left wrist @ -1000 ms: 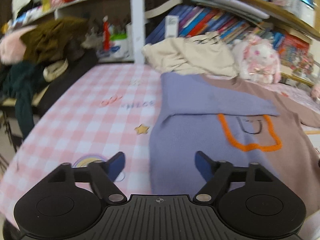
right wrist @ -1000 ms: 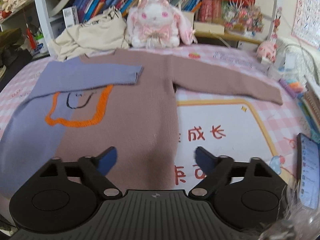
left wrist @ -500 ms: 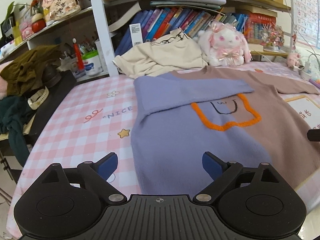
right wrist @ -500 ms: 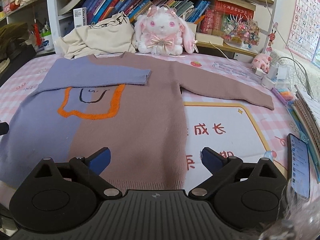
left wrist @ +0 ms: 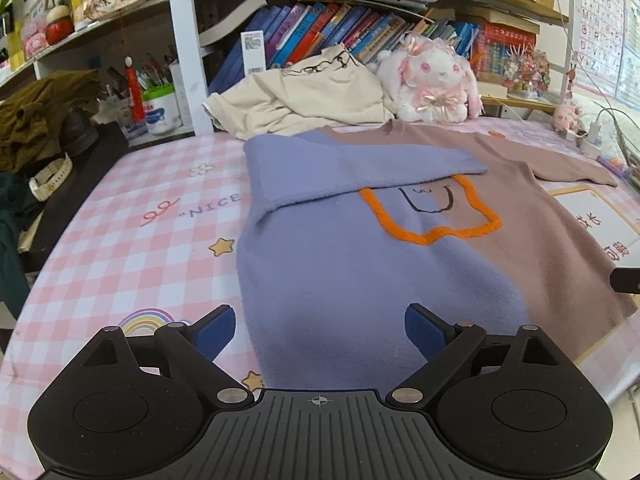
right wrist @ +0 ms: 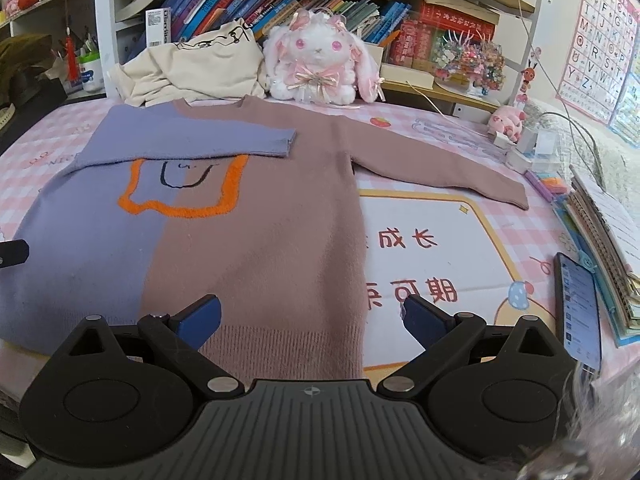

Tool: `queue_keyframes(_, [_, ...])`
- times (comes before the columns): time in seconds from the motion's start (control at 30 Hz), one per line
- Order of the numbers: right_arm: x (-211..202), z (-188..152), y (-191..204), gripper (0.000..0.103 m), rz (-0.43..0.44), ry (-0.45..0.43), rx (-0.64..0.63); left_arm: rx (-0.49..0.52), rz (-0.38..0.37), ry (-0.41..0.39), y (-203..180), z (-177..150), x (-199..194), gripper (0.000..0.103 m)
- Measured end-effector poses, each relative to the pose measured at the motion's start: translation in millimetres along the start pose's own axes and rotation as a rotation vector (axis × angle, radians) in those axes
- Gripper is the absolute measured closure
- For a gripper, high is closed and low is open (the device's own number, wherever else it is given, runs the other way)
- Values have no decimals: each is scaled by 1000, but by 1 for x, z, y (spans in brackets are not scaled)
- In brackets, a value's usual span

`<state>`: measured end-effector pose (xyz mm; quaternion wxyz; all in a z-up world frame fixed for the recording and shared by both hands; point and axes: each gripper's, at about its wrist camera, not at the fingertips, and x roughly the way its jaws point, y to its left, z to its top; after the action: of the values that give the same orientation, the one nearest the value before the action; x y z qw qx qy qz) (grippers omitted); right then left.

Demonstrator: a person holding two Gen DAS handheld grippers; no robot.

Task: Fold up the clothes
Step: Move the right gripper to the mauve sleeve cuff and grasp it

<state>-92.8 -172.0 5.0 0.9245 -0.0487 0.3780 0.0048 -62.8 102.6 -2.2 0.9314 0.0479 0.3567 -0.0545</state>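
A two-tone sweater [left wrist: 352,264] [right wrist: 248,240], lilac on one half and mauve on the other, lies flat on the pink checked table. Its lilac sleeve [left wrist: 360,168] [right wrist: 188,140] is folded across the chest above an orange outlined patch [right wrist: 180,188]. The mauve sleeve [right wrist: 440,176] stretches out toward the right. My left gripper [left wrist: 320,336] hovers open over the lilar hem with nothing between its blue pads. My right gripper [right wrist: 312,320] hovers open over the mauve hem, also empty. A black tip of the other gripper shows at each view's edge.
A cream garment [left wrist: 304,96] [right wrist: 192,68] and a pink plush rabbit [left wrist: 432,80] [right wrist: 320,64] sit at the back under bookshelves. A phone [right wrist: 578,312] and stacked notebooks [right wrist: 600,232] lie on the right. Dark clothes [left wrist: 36,120] pile up at the left.
The left view swung and rolled from a blurred tilt to a level look down the sweater, and its jaws widened. The right gripper drew back toward the hem, and more table shows.
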Motion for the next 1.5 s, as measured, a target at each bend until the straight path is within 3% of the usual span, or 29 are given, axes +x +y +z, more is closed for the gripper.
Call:
queue_keyframes(0.27, [7, -2, -11, 5, 2, 20, 10, 5, -19, 18, -12, 4, 8, 9])
queue_keyframes(0.53, [25, 9, -37, 5, 34, 10, -9, -13, 10, 38, -36, 16, 20, 9])
queue_keyframes(0.77, [48, 26, -78, 5, 92, 1, -31, -143, 2, 84, -57, 24, 32, 9])
queue_keyframes(0.93, [65, 34, -113, 4, 125, 6, -23, -236, 42, 98, -75, 26, 37, 9])
queue_keyframes(1.17, [87, 43, -157, 4, 158, 14, 5, -344, 104, 47, -99, 27, 35, 9])
queue_keyframes(1.5, [116, 58, -211, 4, 176, 39, 136, -395, 209, 48, -126, 21, 25, 9])
